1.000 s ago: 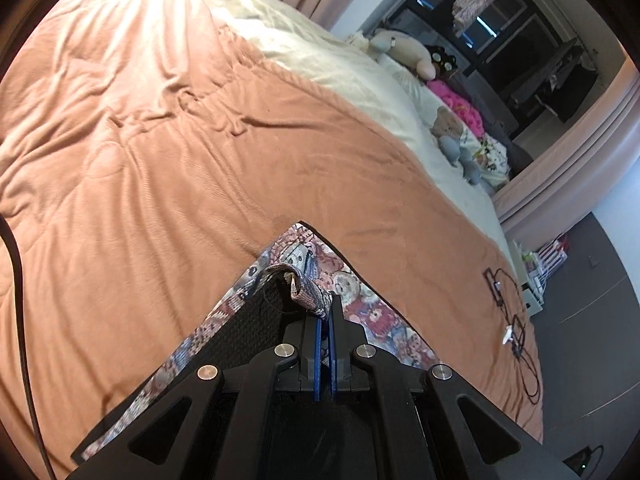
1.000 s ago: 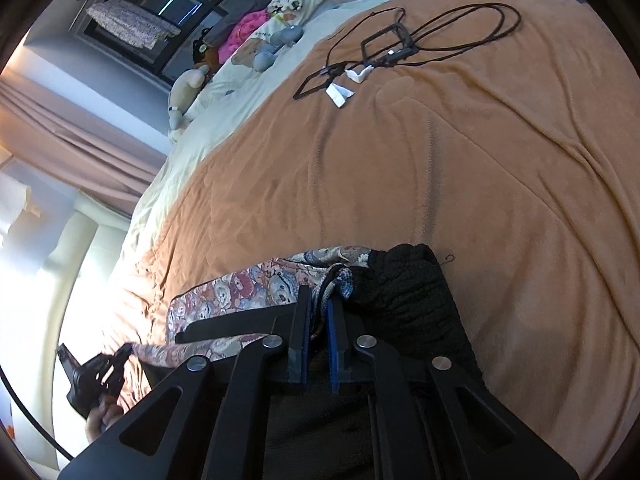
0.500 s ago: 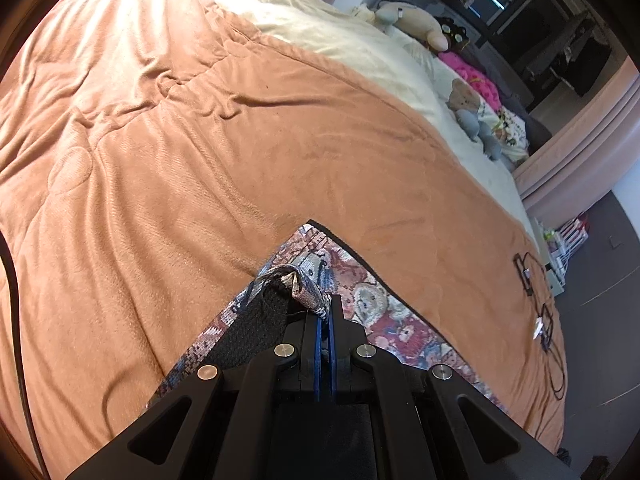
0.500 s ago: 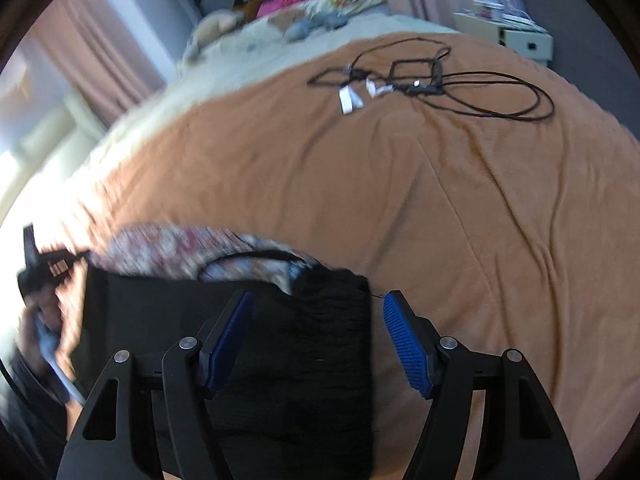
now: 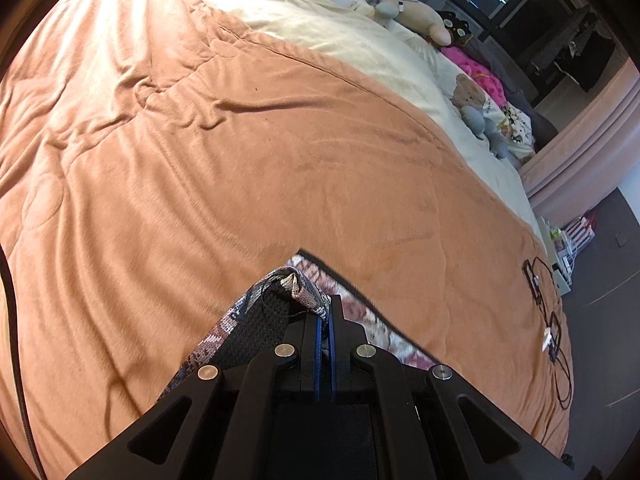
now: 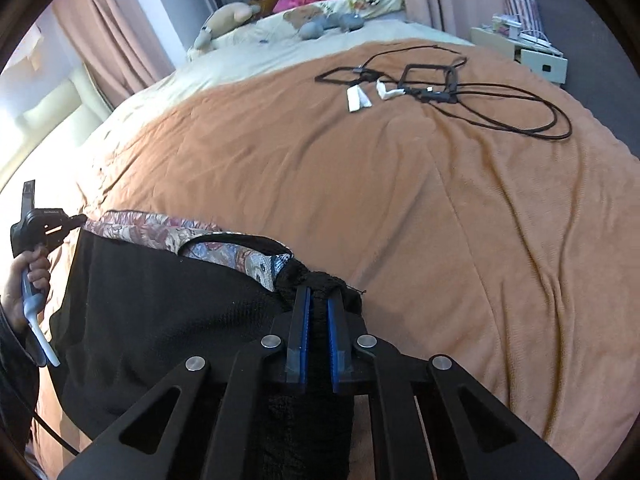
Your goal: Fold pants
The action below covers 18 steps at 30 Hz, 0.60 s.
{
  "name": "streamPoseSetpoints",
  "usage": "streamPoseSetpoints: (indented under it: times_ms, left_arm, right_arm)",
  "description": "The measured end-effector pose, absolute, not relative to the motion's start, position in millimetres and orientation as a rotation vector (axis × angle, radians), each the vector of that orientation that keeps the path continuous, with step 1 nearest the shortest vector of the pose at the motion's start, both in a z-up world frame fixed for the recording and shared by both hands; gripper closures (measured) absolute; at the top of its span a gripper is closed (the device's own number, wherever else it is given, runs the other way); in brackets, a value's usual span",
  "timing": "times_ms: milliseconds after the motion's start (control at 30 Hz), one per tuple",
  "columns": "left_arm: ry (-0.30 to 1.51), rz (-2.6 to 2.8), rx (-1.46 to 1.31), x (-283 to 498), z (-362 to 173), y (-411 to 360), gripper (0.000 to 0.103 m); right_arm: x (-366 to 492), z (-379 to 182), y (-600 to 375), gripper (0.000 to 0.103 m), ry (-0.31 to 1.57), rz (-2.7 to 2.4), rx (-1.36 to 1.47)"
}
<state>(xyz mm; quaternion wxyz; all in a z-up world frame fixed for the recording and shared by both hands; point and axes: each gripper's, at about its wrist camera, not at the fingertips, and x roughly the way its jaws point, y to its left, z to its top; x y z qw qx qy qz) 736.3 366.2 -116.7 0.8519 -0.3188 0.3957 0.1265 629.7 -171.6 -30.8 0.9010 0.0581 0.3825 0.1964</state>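
— Black-lined teddy-print pants (image 6: 168,304) lie on the orange blanket (image 6: 440,220), waistband stretched between both tools.
— Left gripper (image 5: 325,320) is clamped on one corner; right gripper (image 6: 317,308) has just been closing and now pinches the knit band.
— Cables (image 6: 460,96) lie well apart.

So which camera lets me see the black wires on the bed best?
The right wrist view. There the black wires lie spread out in full on the orange blanket, loops clear. The left wrist view shows them only small and squashed at the right edge.
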Motion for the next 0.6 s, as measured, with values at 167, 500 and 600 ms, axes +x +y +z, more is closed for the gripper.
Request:
streamPoseSetpoints:
  times_ms: [167, 500, 600]
  left_arm:
    - [0.833, 0.269, -0.667, 751.8, -120.4, 366.0, 0.101]
    - [0.891, 0.328, -0.557, 778.3, -131.7, 364.2, 0.079]
    - [0.872, 0.333, -0.54, 767.2, -123.9, 366.8, 0.036]
  right_arm:
    - [623.3, -30.5, -173.0, 0.099, 0.745, 0.384, 0.14]
    - [630.3, -41.6, -161.5, 0.09, 0.77, 0.336, 0.148]
    - [621.8, -36.7, -165.3, 0.056, 0.761, 0.353, 0.156]
